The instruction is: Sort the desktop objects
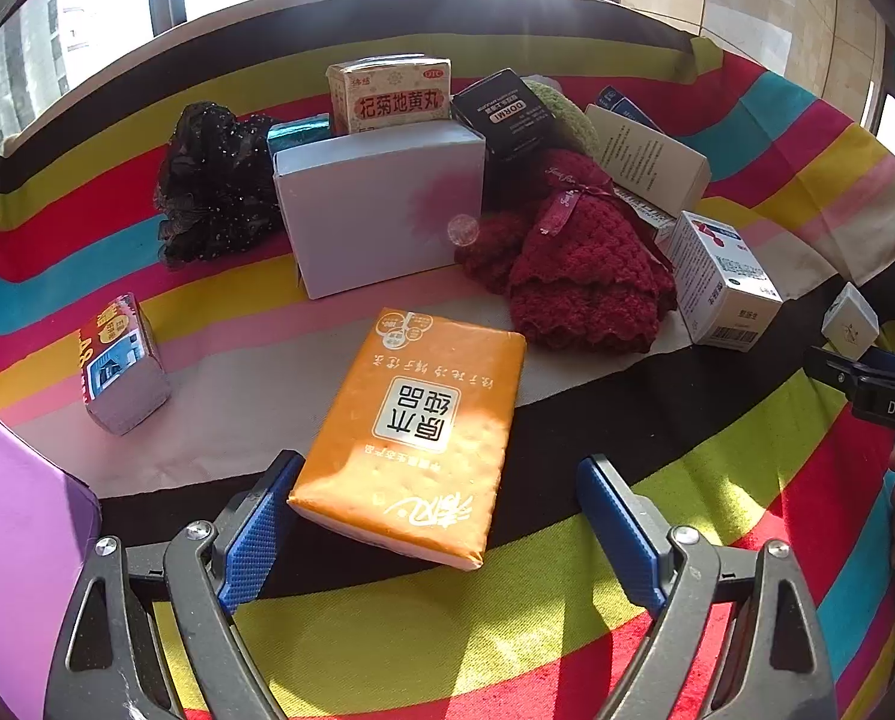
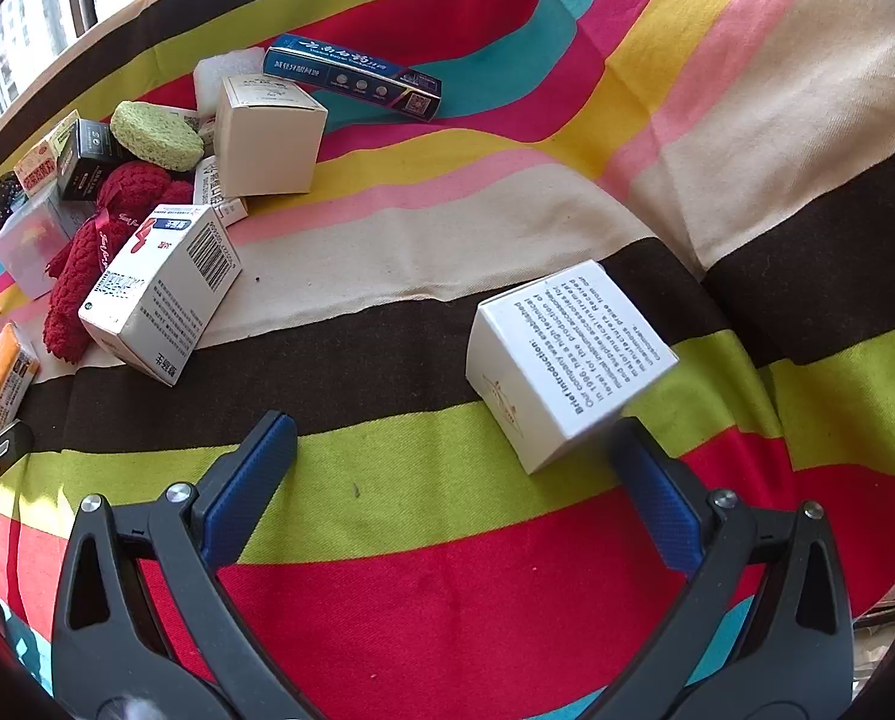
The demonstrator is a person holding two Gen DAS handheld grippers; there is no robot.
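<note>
My left gripper (image 1: 441, 483) is open, its blue pads on either side of the near end of an orange tissue pack (image 1: 414, 429) lying flat on the striped cloth; the left pad is close to its corner. My right gripper (image 2: 453, 438) is open and empty. A small white printed cube box (image 2: 567, 360) sits just ahead of its right finger; that box also shows at the right edge of the left wrist view (image 1: 850, 321). The tissue pack shows at the far left of the right wrist view (image 2: 3, 381).
Behind lie a white box (image 1: 381, 204), a dark red knitted piece (image 1: 573, 252), black lace fabric (image 1: 213, 180), a medicine box (image 1: 723, 282), a small red-blue box (image 1: 120, 360), a blue toothpaste box (image 2: 351, 75) and a cream box (image 2: 267, 135). A purple object (image 1: 15, 510) stands at left.
</note>
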